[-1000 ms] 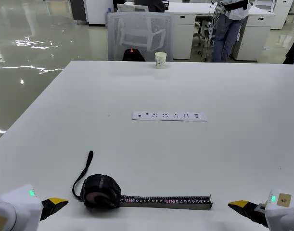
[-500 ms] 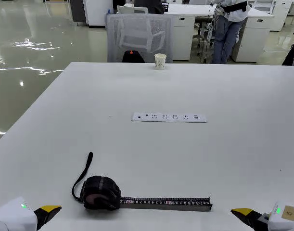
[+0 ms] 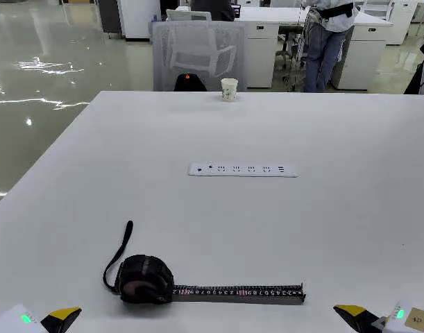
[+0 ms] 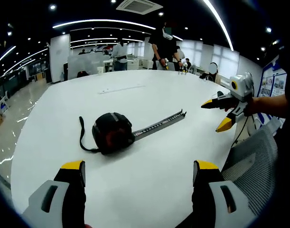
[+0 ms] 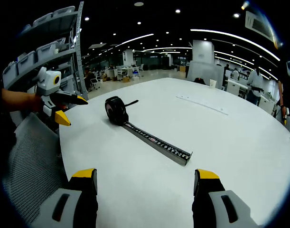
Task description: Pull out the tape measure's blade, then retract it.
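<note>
A black tape measure [image 3: 144,279] [image 4: 112,132] [image 5: 116,109] with a wrist strap lies on the white table [image 3: 267,132] near its front edge. Its blade [image 3: 239,293] [image 4: 159,125] [image 5: 156,142] is drawn out flat to the right and ends in a hook. My left gripper [image 4: 140,173] is open, back from the case on its left, its yellow tip at the head view's bottom edge [image 3: 61,318]. My right gripper [image 5: 143,180] is open, off the blade's hook end, its tip low right [image 3: 352,313]. Each gripper appears in the other's view [image 4: 220,114] [image 5: 64,108]. Neither touches the tape.
A white power strip [image 3: 242,170] lies mid-table. A paper cup [image 3: 229,89] stands at the far edge, with a mesh chair [image 3: 198,55] behind it. A person [image 3: 327,35] stands by desks at the back right. A mesh chair back [image 4: 258,161] is near me.
Both grippers have drawn back toward me and sunk lower in the head view, away from the tape measure. The tape and its blade lie as before.
</note>
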